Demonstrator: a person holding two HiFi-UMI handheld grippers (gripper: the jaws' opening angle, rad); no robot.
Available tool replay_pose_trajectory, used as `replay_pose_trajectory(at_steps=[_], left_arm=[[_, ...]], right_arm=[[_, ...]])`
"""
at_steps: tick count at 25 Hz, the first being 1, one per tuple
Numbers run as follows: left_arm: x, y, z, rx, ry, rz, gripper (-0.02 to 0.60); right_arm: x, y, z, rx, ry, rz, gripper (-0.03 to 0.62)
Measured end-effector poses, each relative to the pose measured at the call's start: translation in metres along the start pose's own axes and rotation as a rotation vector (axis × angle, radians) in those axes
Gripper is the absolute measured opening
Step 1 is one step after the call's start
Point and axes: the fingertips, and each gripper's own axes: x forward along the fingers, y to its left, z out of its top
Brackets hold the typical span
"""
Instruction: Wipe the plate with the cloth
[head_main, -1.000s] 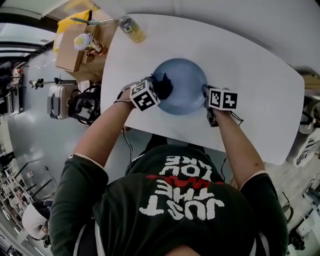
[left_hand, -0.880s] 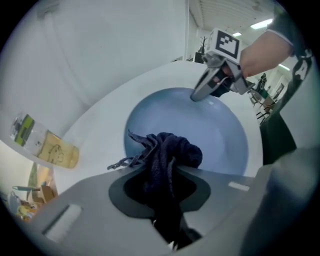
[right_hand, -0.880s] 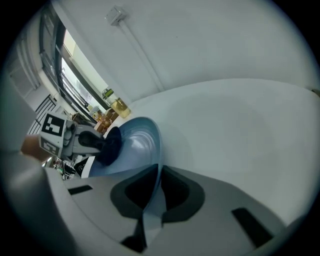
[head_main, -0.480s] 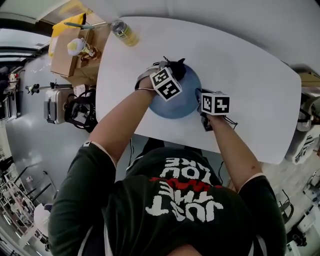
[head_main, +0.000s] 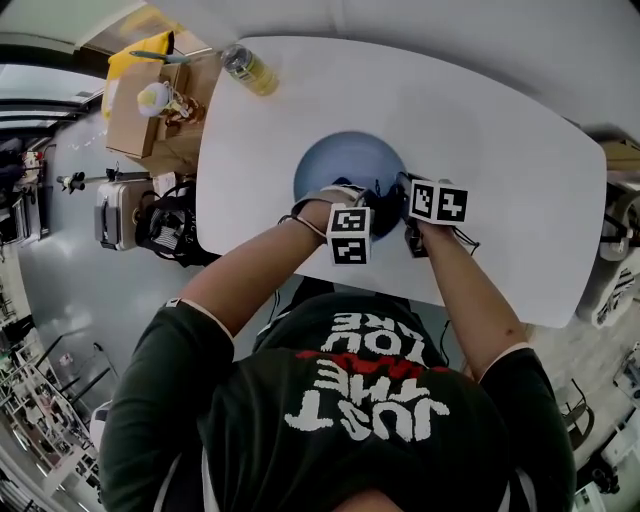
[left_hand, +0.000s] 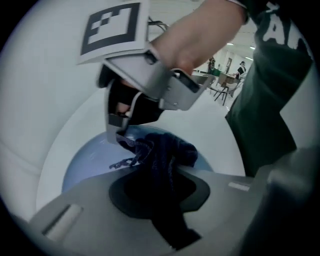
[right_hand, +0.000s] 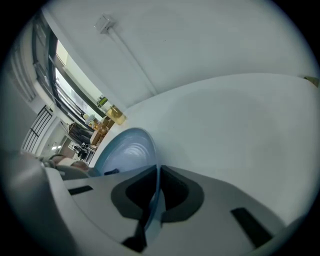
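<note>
A blue plate (head_main: 340, 162) lies on the white table (head_main: 500, 150). My left gripper (head_main: 375, 203) is over the plate's near right part, shut on a dark cloth (left_hand: 165, 155) that bunches against the plate (left_hand: 82, 167). In the left gripper view the left gripper (left_hand: 160, 186) pinches the cloth, and my right gripper's fingers (left_hand: 117, 127) stand just beyond it. My right gripper (head_main: 408, 196) holds the plate's right rim. In the right gripper view the thin blue rim (right_hand: 156, 192) runs between the shut jaws of the right gripper (right_hand: 154, 200), with the plate's bowl (right_hand: 125, 150) beyond them.
A yellow bottle (head_main: 248, 68) lies at the table's far left corner. A cardboard box (head_main: 150, 100) with small items stands off the table's left edge, with a case and cables (head_main: 125, 210) on the floor below. The table's near edge runs just under both hands.
The left gripper carried the cloth from the plate's left side up to its far rim, then back to the near right side next to the right gripper. The right gripper stayed put.
</note>
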Motion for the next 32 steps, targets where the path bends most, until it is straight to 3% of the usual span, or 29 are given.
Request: replay_pose_trajectory(at_steps=[3, 7, 11, 15, 21, 23, 26, 32], left_arm=[[-0.006, -0.031, -0.019, -0.018, 0.033, -0.070, 0.069], [-0.024, -0.045, -0.070, -0.174, 0.077, -0.083, 0.069], [-0.044, -0.020, -0.113, -0.326, 0.107, -0.006, 0.069], [-0.046, 0.012, -0.129, -0.359, 0.137, 0.082, 0.072], [-0.040, 0.086, -0.124, -0.418, 0.155, 0.287, 0.072], [-0.035, 0.103, -0.111, -0.403, 0.154, 0.323, 0.071], [-0.022, 0.102, -0.073, -0.332, 0.123, 0.310, 0.067], [0.000, 0.021, -0.009, -0.114, 0.054, 0.169, 0.064]], right_arm=[[0.001, 0.000, 0.001, -0.011, -0.007, -0.002, 0.014], [0.001, 0.001, 0.000, -0.027, -0.010, -0.003, 0.014], [0.000, 0.007, -0.004, -0.050, 0.000, 0.007, 0.014], [-0.001, 0.010, -0.007, -0.074, 0.004, -0.011, 0.014], [-0.005, 0.010, -0.014, -0.092, 0.010, -0.029, 0.015], [-0.005, 0.010, -0.015, -0.079, 0.007, -0.029, 0.015], [-0.005, 0.009, -0.015, -0.050, -0.002, -0.030, 0.014], [-0.007, 0.003, -0.013, -0.018, -0.029, -0.039, 0.014]])
